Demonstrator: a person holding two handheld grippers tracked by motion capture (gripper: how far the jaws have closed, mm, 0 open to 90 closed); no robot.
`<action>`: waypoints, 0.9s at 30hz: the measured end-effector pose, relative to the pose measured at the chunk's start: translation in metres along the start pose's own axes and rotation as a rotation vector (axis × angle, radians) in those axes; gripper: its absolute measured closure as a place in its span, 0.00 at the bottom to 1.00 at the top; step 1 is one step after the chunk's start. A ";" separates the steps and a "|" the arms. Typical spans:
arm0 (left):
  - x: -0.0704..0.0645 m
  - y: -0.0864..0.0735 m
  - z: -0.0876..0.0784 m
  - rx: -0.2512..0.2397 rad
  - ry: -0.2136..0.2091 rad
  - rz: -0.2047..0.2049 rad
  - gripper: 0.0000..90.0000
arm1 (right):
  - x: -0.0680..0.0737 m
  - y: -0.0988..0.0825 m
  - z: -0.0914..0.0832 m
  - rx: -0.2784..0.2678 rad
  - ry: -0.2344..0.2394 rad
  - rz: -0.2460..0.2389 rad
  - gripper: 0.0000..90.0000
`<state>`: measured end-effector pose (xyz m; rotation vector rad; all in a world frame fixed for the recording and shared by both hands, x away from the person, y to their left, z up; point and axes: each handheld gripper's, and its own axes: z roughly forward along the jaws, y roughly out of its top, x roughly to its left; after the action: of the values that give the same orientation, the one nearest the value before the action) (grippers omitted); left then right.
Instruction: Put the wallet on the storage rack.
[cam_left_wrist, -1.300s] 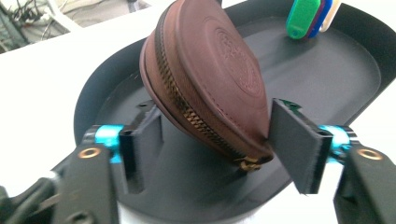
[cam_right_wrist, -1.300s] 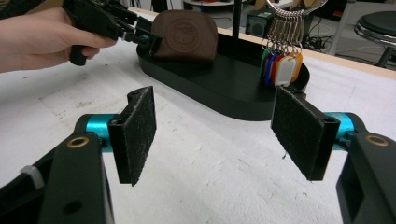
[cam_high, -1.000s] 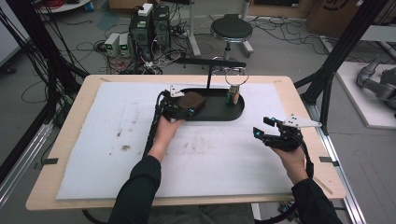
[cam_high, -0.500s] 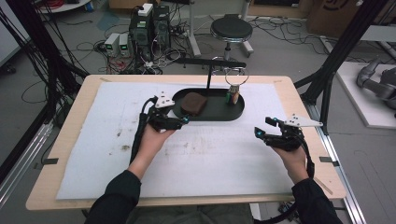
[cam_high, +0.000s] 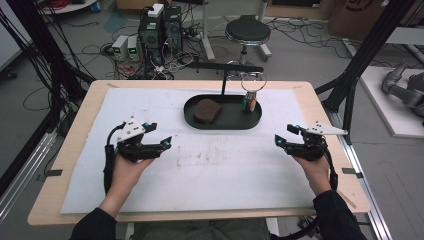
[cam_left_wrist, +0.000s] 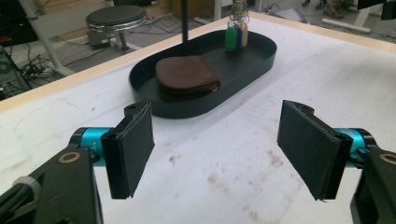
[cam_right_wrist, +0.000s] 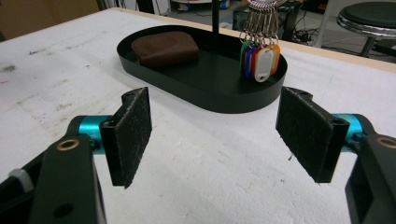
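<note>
A black oval tray (cam_high: 225, 127) sits at the far middle of the white mat. Inside it, a brown leather pouch (cam_high: 207, 110) lies on the left side. A bunch of coloured key tags (cam_high: 250, 103) hangs on a ring from a black stand (cam_high: 223, 82) at the tray's right end. My left gripper (cam_high: 165, 142) is open above the mat, near and to the left of the tray, holding nothing. My right gripper (cam_high: 280, 141) is open at the right, also holding nothing. The left gripper view shows the left gripper (cam_left_wrist: 219, 149), the pouch (cam_left_wrist: 184, 77) and the tags (cam_left_wrist: 236, 37). The right gripper view shows the right gripper (cam_right_wrist: 217, 140), the tray (cam_right_wrist: 219, 100) and the tags (cam_right_wrist: 259, 58).
The white mat (cam_high: 210, 170) covers a wooden table (cam_high: 320, 115) and carries faint brown stains in its middle. Behind the table stand a round stool (cam_high: 247, 32) and computer boxes (cam_high: 162, 30) among cables. Black frame posts (cam_high: 350, 85) rise at both sides.
My left gripper has pulled back from the pouch in the tray toward the near left and stands open. The pouch stays in the tray. The right gripper has barely moved.
</note>
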<state>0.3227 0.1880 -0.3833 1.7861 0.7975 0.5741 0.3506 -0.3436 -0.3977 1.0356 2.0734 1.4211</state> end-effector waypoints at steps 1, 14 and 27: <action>0.003 -0.005 -0.005 -0.003 0.011 -0.006 0.30 | 0.000 0.000 0.000 0.001 -0.002 0.000 0.31; 0.018 -0.024 -0.019 -0.027 0.063 -0.049 0.30 | -0.004 -0.002 0.001 0.024 -0.016 0.001 0.29; 0.019 -0.026 -0.017 -0.029 0.066 -0.054 0.30 | -0.004 -0.004 0.000 0.034 -0.019 -0.009 0.29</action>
<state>0.3171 0.2187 -0.4015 1.7213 0.8762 0.6083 0.3522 -0.3473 -0.4016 1.0476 2.0932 1.3709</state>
